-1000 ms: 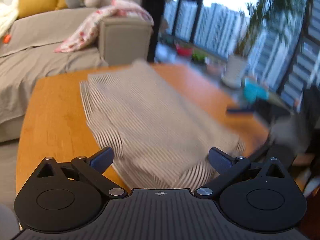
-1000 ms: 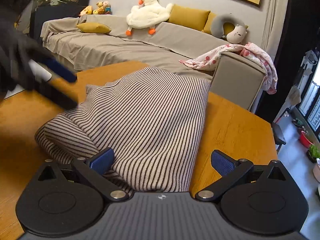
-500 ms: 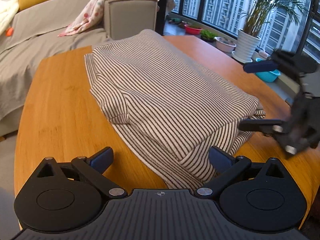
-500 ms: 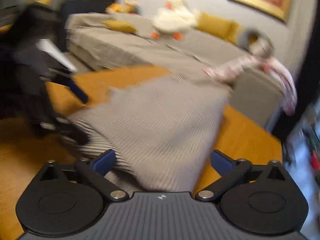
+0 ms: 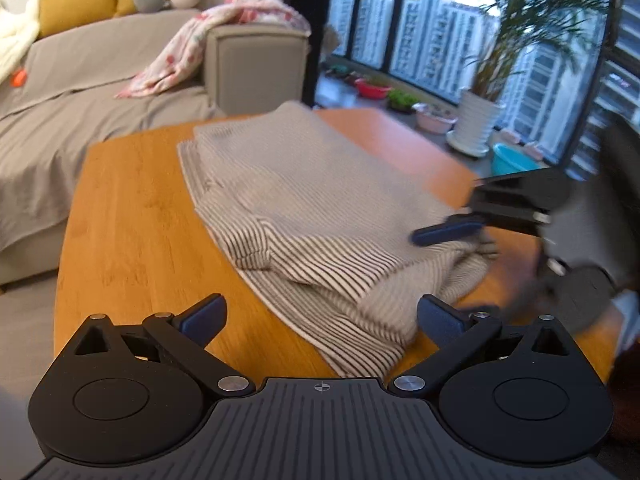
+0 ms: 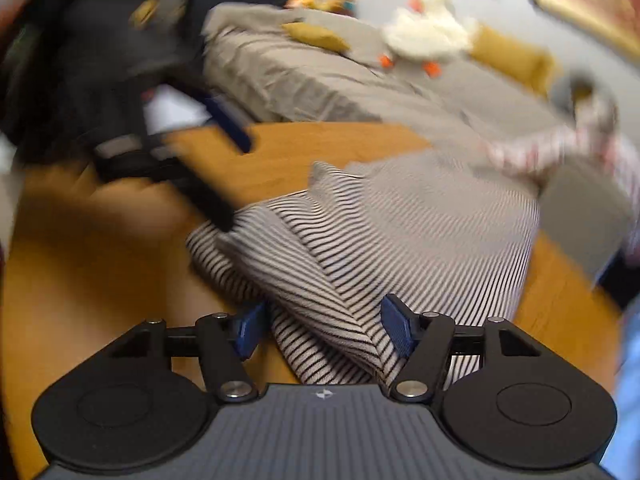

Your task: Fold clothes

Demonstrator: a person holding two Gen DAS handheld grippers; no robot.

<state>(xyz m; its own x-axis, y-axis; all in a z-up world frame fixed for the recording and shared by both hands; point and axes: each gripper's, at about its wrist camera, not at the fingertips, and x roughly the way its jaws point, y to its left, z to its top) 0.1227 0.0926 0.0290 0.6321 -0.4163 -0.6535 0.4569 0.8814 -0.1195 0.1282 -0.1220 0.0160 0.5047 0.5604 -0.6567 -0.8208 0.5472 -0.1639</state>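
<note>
Your right gripper (image 6: 320, 330) has come in over the near corner of the striped sweater (image 5: 320, 216) since half a second ago, its jaws narrowed around a raised fold of fabric, though blur hides whether they are truly clenched on it. Your left gripper (image 5: 320, 316) hangs with jaws spread wide and released, just above the sweater's edge. Folded in layers, the sweater lies on the wooden worktop (image 5: 128, 216), with the grey sofa (image 5: 60, 92) behind.
</note>
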